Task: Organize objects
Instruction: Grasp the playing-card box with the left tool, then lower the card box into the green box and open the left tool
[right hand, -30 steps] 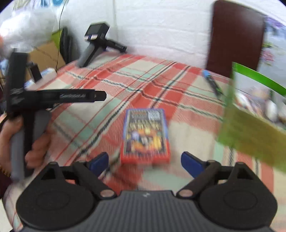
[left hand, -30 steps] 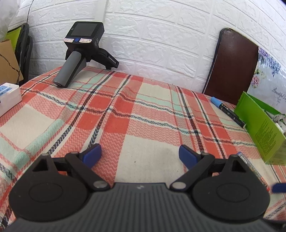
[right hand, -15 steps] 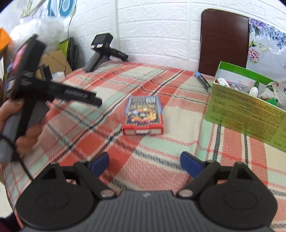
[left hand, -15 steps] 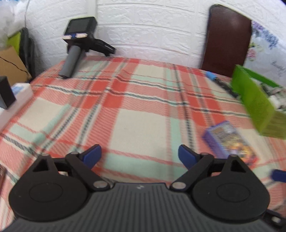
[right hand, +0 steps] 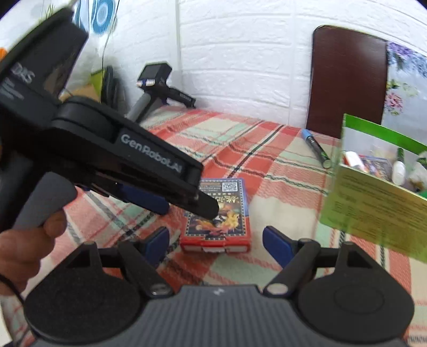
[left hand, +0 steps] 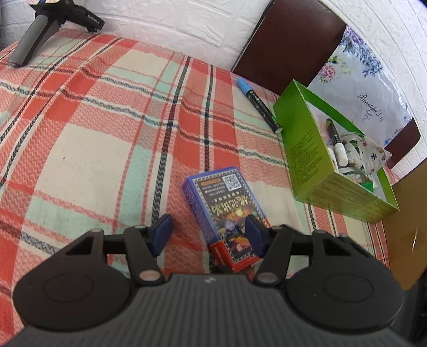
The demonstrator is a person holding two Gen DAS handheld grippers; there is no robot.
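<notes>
On my right wrist view I read "GenRobot.AI" in pale letters along the black side of the left tool point(right hand: 170, 198), and larger letters on its rear housing that I cannot make out. On the card box point(left hand: 225, 211) I see a QR code in the upper corner and big Chinese characters below it, upside down from my left wrist view; I cannot read them. The floral sheet point(left hand: 365, 80) behind the green box point(left hand: 307, 149) carries the script "Beautiful Day". The print on the green box's side is too small to read, as is the white lettering on the spare tool point(left hand: 53, 16) at the far end of the bench
</notes>
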